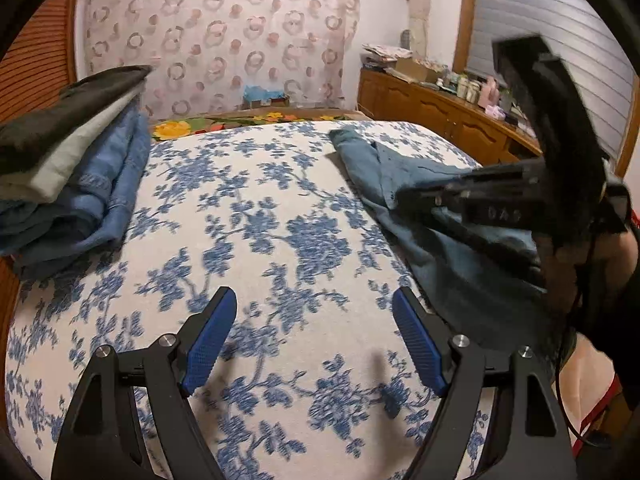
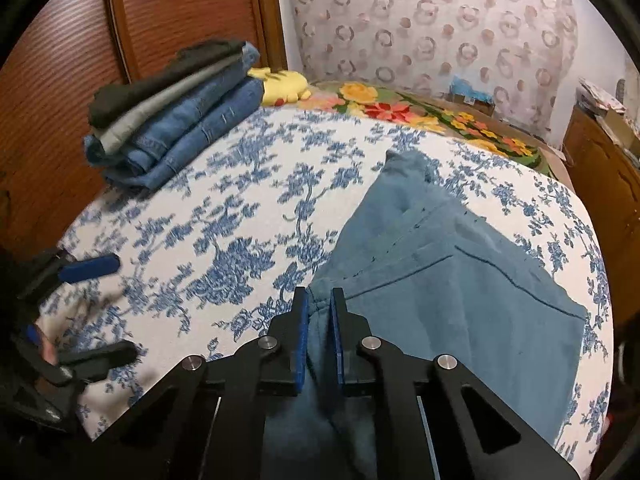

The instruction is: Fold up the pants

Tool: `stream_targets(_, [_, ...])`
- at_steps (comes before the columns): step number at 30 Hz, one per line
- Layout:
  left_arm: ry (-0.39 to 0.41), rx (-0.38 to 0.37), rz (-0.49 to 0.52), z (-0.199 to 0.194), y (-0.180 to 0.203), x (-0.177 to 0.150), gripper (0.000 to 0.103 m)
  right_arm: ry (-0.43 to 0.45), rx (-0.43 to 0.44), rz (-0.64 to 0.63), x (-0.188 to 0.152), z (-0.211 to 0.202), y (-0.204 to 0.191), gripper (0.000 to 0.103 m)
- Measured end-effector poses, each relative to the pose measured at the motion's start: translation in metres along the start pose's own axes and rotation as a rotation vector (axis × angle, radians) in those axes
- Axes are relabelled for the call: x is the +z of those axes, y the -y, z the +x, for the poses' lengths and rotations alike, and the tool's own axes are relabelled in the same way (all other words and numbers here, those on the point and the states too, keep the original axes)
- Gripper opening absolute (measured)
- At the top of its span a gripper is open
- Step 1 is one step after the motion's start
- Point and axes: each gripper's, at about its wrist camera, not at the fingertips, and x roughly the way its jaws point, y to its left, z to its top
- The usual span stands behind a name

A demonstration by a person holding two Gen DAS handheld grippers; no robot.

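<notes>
Teal-blue pants [image 2: 448, 280] lie partly folded on the right side of the bed, also seen in the left wrist view [image 1: 404, 184]. My right gripper [image 2: 320, 300] is shut on a bunched edge of the pants at their near left corner; it shows from the side in the left wrist view [image 1: 404, 198]. My left gripper [image 1: 314, 300] is open and empty, hovering over the bare bedspread left of the pants; it shows at the left edge of the right wrist view [image 2: 108, 304].
The bed has a white bedspread with blue flowers [image 1: 260, 208]. A stack of folded clothes [image 1: 68, 168] sits at the far left by the wooden headboard [image 2: 60, 120]. A wooden dresser [image 1: 440, 116] with clutter stands on the right.
</notes>
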Motion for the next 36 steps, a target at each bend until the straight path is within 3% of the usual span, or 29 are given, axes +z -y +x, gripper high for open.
stream_targets(14, [-0.044, -0.058, 0.079, 0.019, 0.038, 0.013, 0.081, -0.015, -0.102, 0.103, -0.006, -0.012, 0.063, 0.01])
stream_targets(29, [-0.125, -0.044, 0.122, 0.037, 0.05, 0.008, 0.081, 0.027, -0.205, 0.169, 0.001, -0.04, 0.095, 0.01])
stream_targets(36, [-0.136, -0.048, 0.121, 0.04, 0.052, 0.006, 0.081, 0.047, -0.202, 0.232, -0.002, -0.054, 0.118, 0.01])
